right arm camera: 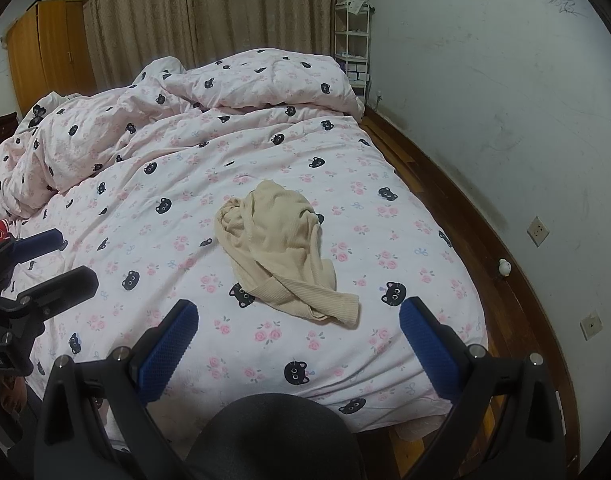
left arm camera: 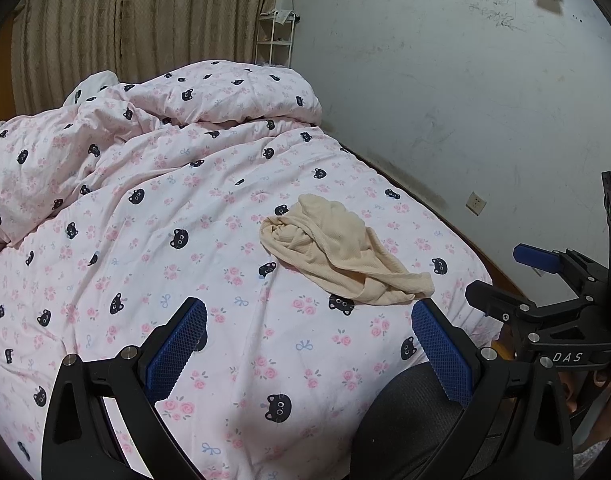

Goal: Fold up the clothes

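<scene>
A cream ribbed garment (right arm camera: pixel 281 252) lies on a white quilt (right arm camera: pixel 177 184) printed with pink roses, pale blue bows and black cat faces. Both grippers, left (left arm camera: pixel 309 350) and right (right arm camera: pixel 299 348), are black with blue pads (right arm camera: pixel 169 350). Beige curtains (right arm camera: pixel 193 12); orange-brown wardrobe (right arm camera: pixel 45 52).

cat-print duvet (right arm camera: pixel 185 248), curtain (right arm camera: pixel 209 12), wardrobe (right arm camera: pixel 45 52)

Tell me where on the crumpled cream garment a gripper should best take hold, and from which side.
Probably the ribbed sleeve end of the cream garment, which trails out of the bunched heap toward the near edge of the bed, lying flat and single. Coming from that near side, the open right gripper sits closest. The left gripper is also open and empty.
</scene>
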`<state>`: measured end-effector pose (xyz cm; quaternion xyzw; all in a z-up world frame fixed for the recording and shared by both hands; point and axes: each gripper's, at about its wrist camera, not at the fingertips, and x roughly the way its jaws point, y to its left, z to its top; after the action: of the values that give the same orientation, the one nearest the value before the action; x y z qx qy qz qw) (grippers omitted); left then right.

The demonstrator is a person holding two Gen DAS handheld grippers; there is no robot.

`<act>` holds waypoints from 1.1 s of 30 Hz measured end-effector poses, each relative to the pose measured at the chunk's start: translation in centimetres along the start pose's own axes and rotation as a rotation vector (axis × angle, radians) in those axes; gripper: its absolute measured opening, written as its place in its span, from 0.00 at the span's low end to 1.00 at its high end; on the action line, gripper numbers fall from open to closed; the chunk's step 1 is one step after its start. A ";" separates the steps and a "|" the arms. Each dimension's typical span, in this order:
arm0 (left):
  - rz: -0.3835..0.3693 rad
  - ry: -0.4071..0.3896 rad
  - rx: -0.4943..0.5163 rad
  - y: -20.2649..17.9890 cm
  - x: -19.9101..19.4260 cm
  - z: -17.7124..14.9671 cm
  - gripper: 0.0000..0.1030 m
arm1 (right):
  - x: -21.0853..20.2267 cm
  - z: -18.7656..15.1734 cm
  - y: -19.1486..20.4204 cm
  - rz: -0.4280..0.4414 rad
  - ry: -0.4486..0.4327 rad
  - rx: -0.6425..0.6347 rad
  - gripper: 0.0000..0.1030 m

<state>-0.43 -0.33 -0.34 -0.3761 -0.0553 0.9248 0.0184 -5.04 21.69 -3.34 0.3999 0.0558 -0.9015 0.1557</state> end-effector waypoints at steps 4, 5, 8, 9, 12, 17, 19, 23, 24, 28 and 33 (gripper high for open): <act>0.001 0.002 -0.005 0.0 0.2 0.0 0.99 | 0.1 0.0 0.0 0.001 0.002 0.002 0.99; 0.001 0.003 -0.005 0.0 0.2 0.0 0.99 | 0.1 0.0 -0.1 0.002 0.003 0.003 0.99; 0.001 0.005 -0.005 0.1 0.3 -0.1 0.99 | 0.3 0.0 -0.1 0.007 0.009 0.004 0.99; 0.001 0.006 -0.005 0.1 0.3 -0.1 0.99 | 0.4 0.0 -0.1 0.007 0.011 0.004 0.99; 0.000 0.010 -0.006 0.1 0.5 -0.2 0.99 | 0.6 -0.1 -0.1 0.007 0.013 0.005 0.99; -0.001 0.016 -0.008 0.2 0.8 -0.3 0.99 | 0.9 -0.2 -0.2 0.007 0.018 0.006 0.99; -0.003 0.019 -0.008 0.2 1.0 -0.3 0.99 | 1.1 -0.2 -0.2 0.007 0.019 0.007 0.99; 0.000 0.032 -0.009 0.3 1.9 -0.2 0.99 | 1.6 -0.3 -0.5 0.014 0.025 0.016 0.99; 0.000 0.036 -0.007 0.3 2.2 -0.2 0.99 | 1.9 -0.4 -0.5 0.015 0.028 0.018 0.99; -0.006 0.046 0.004 0.5 3.6 0.2 0.99 | 3.0 -0.7 -0.9 0.019 0.039 0.024 0.99; -0.032 0.062 0.013 1.1 6.6 1.1 0.99 | 4.9 -1.1 -1.3 0.006 0.056 0.017 0.99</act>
<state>-5.96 -1.05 -4.27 -0.4036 -0.0547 0.9125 0.0374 -7.78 21.99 -7.75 0.4267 0.0514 -0.8898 0.1536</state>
